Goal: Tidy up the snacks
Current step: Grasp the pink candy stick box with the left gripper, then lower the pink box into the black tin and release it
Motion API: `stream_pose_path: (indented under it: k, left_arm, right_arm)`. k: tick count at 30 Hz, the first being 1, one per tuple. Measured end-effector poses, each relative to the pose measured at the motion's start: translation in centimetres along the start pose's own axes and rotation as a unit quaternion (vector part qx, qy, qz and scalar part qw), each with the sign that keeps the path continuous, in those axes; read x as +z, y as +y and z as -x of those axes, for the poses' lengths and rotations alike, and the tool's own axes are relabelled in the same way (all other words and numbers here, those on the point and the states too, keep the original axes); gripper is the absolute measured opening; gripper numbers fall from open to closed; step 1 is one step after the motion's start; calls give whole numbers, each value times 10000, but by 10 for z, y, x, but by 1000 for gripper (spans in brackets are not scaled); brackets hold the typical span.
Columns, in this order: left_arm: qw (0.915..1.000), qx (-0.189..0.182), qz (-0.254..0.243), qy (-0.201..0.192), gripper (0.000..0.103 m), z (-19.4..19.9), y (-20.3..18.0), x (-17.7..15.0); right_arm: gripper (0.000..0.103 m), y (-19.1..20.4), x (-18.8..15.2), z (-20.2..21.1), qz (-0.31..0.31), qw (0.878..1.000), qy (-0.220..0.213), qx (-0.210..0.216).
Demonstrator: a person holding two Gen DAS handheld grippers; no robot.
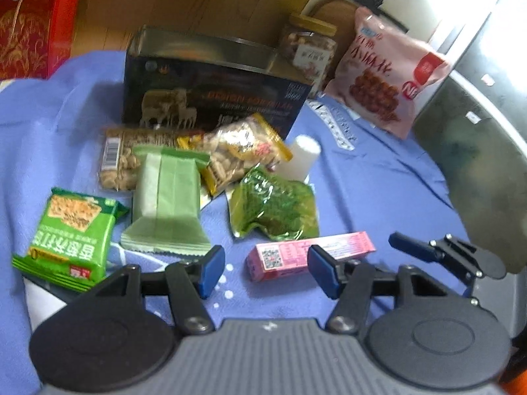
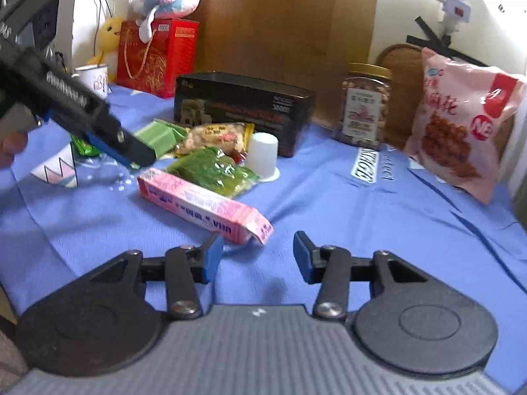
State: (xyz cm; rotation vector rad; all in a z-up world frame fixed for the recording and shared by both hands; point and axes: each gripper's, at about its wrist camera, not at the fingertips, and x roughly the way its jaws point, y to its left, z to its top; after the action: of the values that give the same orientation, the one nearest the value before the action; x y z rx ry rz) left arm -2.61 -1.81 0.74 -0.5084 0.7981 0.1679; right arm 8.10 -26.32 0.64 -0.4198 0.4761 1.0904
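Judging by looks, the long pink cardboard candy box (image 2: 201,205) is light and stiff; grip its long sides. Both the left gripper (image 1: 266,271) and right gripper (image 2: 255,256) gape empty, box at twelve o'clock.

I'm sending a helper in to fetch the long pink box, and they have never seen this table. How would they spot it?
Start at the big dark tin box standing at the back of the blue cloth. In front of it lies a heap of snack packets, and nearest the grippers, beside the crinkled green foil pack, lies the pink box. It is the only long, stiff carton; its neighbours are soft bags.
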Motion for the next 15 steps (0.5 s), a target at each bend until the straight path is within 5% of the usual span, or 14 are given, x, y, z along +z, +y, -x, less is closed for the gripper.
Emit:
stream_pose_path:
  k: [4,5,8,15]
  left_arm:
    - [9996,-202,-27,184,45,-14,-2,-2]
    - [9997,-156,-25,196,45,-12,-2,-2]
    - [9997,-181,-6,163,45,-1,-1,2]
    - [9971,4,-227,-725,44,36,0,63]
  right_arm:
    - [47,6,2,-9,-27,9995,62,306]
    - [39,7,2,-15,-109,9986,197,486]
    - [34,20,4,-17,16,9995,135,288]
    - [32,8,48,-12,-307,9969,-553,458]
